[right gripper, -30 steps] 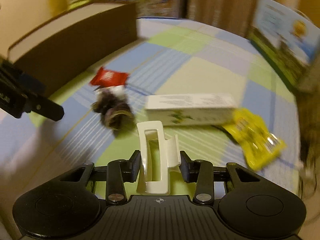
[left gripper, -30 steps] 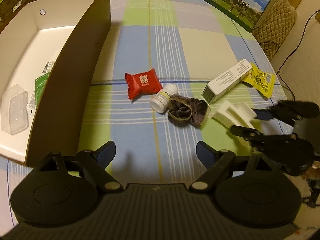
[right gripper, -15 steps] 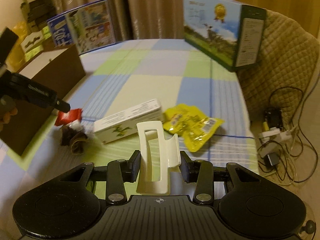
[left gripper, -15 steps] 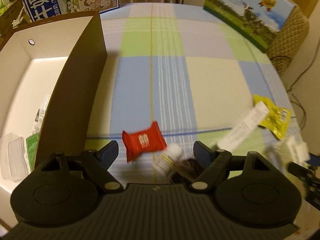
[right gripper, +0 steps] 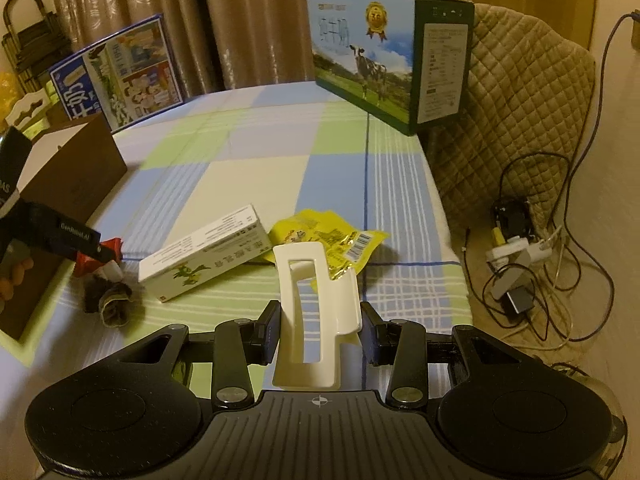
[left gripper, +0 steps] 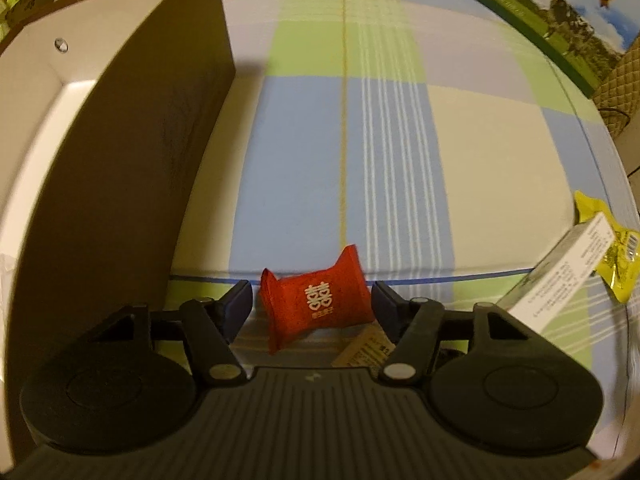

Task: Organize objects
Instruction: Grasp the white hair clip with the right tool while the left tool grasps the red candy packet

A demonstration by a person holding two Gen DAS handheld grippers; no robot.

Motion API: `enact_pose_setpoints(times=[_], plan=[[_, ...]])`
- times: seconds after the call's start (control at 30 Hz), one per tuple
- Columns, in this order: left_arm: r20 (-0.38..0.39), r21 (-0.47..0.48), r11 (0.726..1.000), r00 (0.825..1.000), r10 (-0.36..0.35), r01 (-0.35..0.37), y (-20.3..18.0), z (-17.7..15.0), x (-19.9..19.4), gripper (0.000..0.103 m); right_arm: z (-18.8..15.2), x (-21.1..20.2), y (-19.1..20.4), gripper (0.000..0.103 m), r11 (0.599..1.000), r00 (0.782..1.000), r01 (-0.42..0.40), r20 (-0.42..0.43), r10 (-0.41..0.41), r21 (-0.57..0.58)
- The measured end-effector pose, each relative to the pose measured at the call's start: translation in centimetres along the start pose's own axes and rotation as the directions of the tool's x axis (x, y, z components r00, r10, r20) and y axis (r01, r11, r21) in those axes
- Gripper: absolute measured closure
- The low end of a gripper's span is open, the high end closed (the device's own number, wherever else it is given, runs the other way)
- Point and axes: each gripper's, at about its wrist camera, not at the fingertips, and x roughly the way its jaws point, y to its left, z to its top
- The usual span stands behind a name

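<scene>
The desk (left gripper: 472, 148) carries a checked blue, green and cream cloth. A large brown cardboard box with a white interior (left gripper: 120, 168) stands along its left edge.

Left gripper (left gripper: 312, 306): points steeply down at the desk. The red foil candy packet with white characters (left gripper: 320, 300) lies on the cloth directly between its fingers. The jaws have just been closing around the packet; a narrow gap shows on each side, so the pads are not yet pressing.

Right gripper (right gripper: 318, 330): clamped on the white plastic slotted bracket (right gripper: 312, 308), which stands upright between the fingers, raised above the desk's near edge.
</scene>
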Motion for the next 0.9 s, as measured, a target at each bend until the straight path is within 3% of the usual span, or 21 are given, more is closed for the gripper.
enact_pose_setpoints(times=[0.33, 0.4, 0.47, 0.9], plan=[[0.023, -0.025, 0.999, 0.999, -0.042, 0.042, 0.3, -0.4, 0.5, 0.063, -0.1, 0.0, 0.0, 0.065, 1.000, 1.000, 0.006, -0.007, -0.006, 0.004], [0.036, -0.031, 0.998, 0.998, -0.057, 0.058, 0.5, -0.5, 0.3, 0.070, -0.1, -0.1, 0.0, 0.065, 1.000, 1.000, 0.007, -0.004, -0.007, 0.004], [0.044, -0.032, 0.996, 0.995, -0.085, 0.087, 0.7, -0.6, 0.0, 0.085, -0.2, -0.3, 0.0, 0.065, 1.000, 1.000, 0.011, -0.001, -0.011, 0.006], [0.129, 0.002, 0.992, 0.983, -0.128, 0.129, 0.9, -1.9, -3.6, 0.087, 0.3, -2.2, 0.9, 0.065, 1.000, 0.999, 0.007, 0.045, -0.007, -0.008]])
